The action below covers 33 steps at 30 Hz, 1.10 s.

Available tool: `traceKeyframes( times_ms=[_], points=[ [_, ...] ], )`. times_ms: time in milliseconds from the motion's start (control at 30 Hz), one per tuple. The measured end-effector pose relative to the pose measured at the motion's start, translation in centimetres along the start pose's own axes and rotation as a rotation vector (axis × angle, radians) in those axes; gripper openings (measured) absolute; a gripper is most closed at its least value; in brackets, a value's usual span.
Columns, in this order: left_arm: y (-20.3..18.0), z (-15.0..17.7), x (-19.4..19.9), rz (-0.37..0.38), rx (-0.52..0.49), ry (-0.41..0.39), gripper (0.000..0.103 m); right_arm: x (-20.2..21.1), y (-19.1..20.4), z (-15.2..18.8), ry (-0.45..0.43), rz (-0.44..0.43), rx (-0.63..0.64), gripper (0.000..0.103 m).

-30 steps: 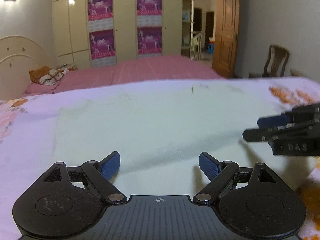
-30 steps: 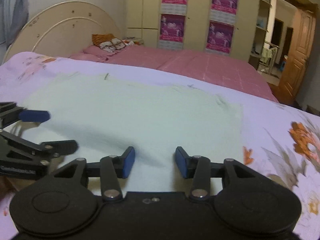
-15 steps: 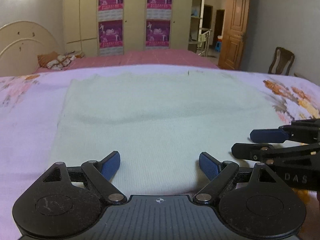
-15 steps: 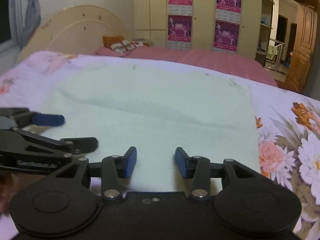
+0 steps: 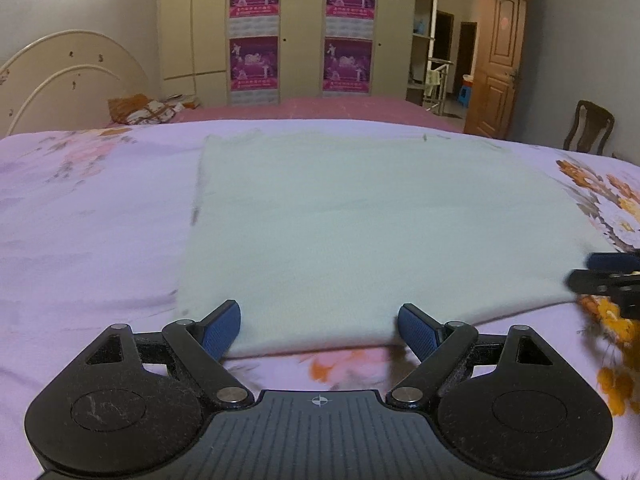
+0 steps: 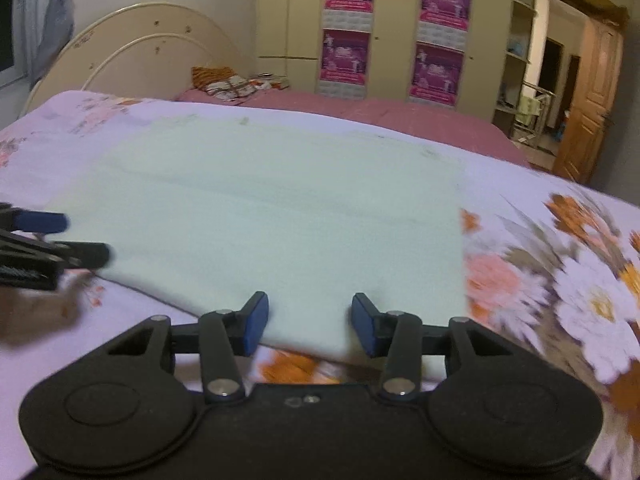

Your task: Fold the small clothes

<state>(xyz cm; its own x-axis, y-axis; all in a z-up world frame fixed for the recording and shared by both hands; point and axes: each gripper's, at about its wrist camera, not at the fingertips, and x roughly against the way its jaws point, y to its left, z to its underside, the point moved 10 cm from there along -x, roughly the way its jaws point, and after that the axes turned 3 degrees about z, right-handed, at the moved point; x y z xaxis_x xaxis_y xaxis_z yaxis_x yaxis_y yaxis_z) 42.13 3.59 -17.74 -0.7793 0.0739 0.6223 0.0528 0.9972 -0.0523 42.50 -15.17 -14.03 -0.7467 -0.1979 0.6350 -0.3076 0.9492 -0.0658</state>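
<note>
A pale green cloth [image 5: 360, 224] lies flat and rectangular on the lilac flowered bedsheet [image 5: 88, 232]; it also shows in the right wrist view [image 6: 280, 216]. My left gripper [image 5: 320, 326] is open and empty, just before the cloth's near edge toward its left part. My right gripper [image 6: 308, 322] is open and empty at the near edge toward the cloth's right corner. Each gripper shows at the side of the other's view: the right gripper [image 5: 600, 276] and the left gripper [image 6: 60, 240].
The sheet has orange and pink flowers [image 6: 580, 280] to the right. Behind lie a pink bed [image 5: 320, 108] with a cream headboard [image 5: 60, 76], wardrobes with purple posters [image 5: 300, 32], a wooden door [image 5: 496, 60] and a chair [image 5: 588, 128].
Both grippers have pulled back toward me and risen, from over the cloth to its near edge. The cloth now lies flat and the whole of it shows. Both stayed open.
</note>
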Motion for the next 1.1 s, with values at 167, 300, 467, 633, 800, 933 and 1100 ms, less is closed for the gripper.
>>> traceKeyframes(
  times_ms=[167, 300, 467, 633, 800, 933, 1100],
  points=[
    [0.2, -0.1, -0.1, -0.015, 0.007, 0.007, 0.086, 0.2, -1.4, 0.7, -0.003, 0.016, -0.035, 0.044],
    [0.9, -0.4, 0.4, -0.030, 0.039, -0.002, 0.086, 0.4, -1.4, 0.1, 0.005, 0.050, -0.046, 0.042],
    [1.3, 0.3, -0.2, -0.033, 0.041, 0.005, 0.086, 0.3, -3.4, 1.5, 0.019, 0.040, -0.108, 0.042],
    [0.9, 0.5, -0.2, -0.036, 0.036, 0.003, 0.086, 0.2, -3.6, 1.1, 0.033, 0.042, -0.122, 0.041],
    [1.0, 0.5, -0.3, -0.038, 0.033, 0.003, 0.086, 0.2, -3.2, 1.3, 0.022, 0.053, -0.096, 0.042],
    [1.0, 0.6, -0.3, -0.043, 0.029, 0.003, 0.086, 0.2, -3.0, 1.4, 0.011, 0.054, -0.072, 0.043],
    [1.0, 0.7, -0.5, -0.043, 0.018, 0.004, 0.089, 0.2, -2.7, 1.4, 0.008, 0.066, -0.048, 0.044]
  ],
)
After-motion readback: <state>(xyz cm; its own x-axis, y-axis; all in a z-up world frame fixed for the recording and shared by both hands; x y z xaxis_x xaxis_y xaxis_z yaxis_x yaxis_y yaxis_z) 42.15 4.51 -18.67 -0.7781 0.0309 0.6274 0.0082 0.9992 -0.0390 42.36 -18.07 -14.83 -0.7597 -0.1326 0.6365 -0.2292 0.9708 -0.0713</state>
